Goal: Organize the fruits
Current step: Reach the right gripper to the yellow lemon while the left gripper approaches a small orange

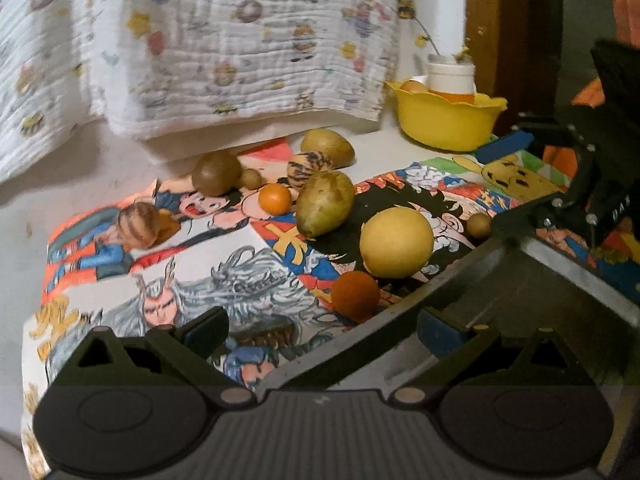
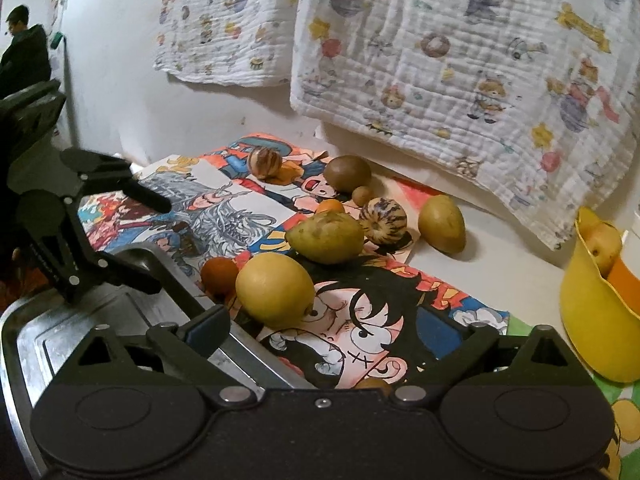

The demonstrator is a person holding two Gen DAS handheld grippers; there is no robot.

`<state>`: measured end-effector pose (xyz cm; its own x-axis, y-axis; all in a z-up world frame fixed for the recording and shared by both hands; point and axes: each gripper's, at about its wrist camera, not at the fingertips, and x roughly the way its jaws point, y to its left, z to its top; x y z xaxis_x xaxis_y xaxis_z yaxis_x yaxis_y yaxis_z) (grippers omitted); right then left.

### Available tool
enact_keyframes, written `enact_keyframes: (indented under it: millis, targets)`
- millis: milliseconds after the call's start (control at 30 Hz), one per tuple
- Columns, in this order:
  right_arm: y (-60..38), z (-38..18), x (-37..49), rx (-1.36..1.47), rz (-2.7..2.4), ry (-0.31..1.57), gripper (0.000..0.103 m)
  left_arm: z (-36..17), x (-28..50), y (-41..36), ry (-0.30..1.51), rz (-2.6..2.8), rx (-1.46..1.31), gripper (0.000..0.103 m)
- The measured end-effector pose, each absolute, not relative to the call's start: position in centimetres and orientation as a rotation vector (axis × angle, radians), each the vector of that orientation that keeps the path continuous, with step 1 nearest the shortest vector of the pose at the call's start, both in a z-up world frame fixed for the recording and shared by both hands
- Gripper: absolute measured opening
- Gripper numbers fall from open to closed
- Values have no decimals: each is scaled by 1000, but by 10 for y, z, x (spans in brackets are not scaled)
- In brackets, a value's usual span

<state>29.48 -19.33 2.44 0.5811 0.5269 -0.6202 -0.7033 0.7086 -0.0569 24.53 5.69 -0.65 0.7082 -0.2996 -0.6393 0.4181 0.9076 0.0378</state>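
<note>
Several fruits lie on a cartoon-print mat (image 1: 224, 248): a round yellow fruit (image 1: 396, 242) (image 2: 274, 290), a rusty orange ball (image 1: 356, 294) (image 2: 218, 276), a greenish pear-shaped fruit (image 1: 324, 208) (image 2: 326, 236), a small orange (image 1: 275, 199), two striped fruits (image 1: 310, 166) (image 1: 138, 226) and brown ones (image 1: 216, 172). A metal tray (image 1: 540, 288) (image 2: 100, 332) sits beside the yellow fruit. My left gripper (image 1: 324, 330) (image 2: 150, 240) hovers open over the tray's edge, holding nothing. My right gripper (image 2: 342, 334) (image 1: 510, 184) stands wide open over the mat, short of the yellow fruit.
A yellow bowl (image 1: 444, 120) (image 2: 588, 312) holding a fruit and an orange cup stands at the mat's far right. A printed cloth (image 2: 460, 60) hangs over the back wall. A small brown fruit (image 1: 479, 225) lies near the tray. A person (image 2: 24, 48) stands far off.
</note>
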Motion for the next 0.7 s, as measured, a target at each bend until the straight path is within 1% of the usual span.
enact_keyframes:
  millis: [333, 467, 700]
  targets:
    - [-184, 18, 324, -319, 879, 675, 86, -7, 271, 50, 687, -529, 245, 90]
    - [-177, 14, 335, -343, 920, 683, 81, -14, 283, 49, 724, -559, 264, 80]
    - [-167, 9, 344, -326, 1002, 703, 80, -18, 297, 58, 760, -582, 191, 75]
